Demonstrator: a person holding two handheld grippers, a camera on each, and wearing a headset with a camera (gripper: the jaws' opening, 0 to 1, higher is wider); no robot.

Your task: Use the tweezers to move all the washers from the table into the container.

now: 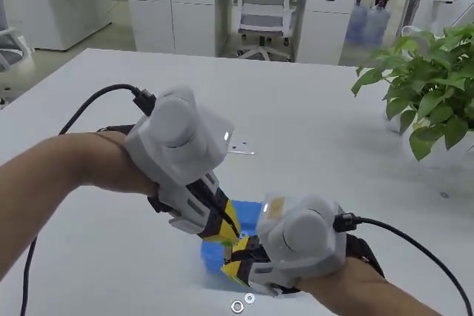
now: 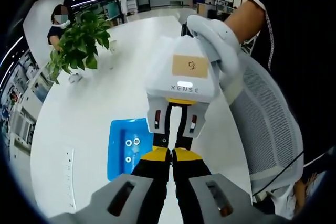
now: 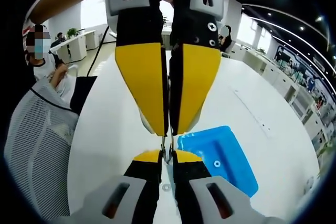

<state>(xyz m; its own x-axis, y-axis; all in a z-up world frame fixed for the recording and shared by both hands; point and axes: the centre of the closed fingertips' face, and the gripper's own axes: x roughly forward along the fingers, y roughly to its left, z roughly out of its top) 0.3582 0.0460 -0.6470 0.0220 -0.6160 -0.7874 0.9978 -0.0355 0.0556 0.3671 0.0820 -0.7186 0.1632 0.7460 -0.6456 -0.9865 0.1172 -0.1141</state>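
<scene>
The slim metal tweezers (image 3: 167, 143) are pinched by the nearly shut fingers of both the left gripper (image 2: 171, 153) and the right gripper (image 3: 167, 156), and could be twisted loose if either grip is slackened. Small silver washers (image 1: 237, 306) are seen on the white worktop (image 1: 333, 131) beside the blue plastic container (image 1: 212, 254); the tweezers' tips are hidden
</scene>
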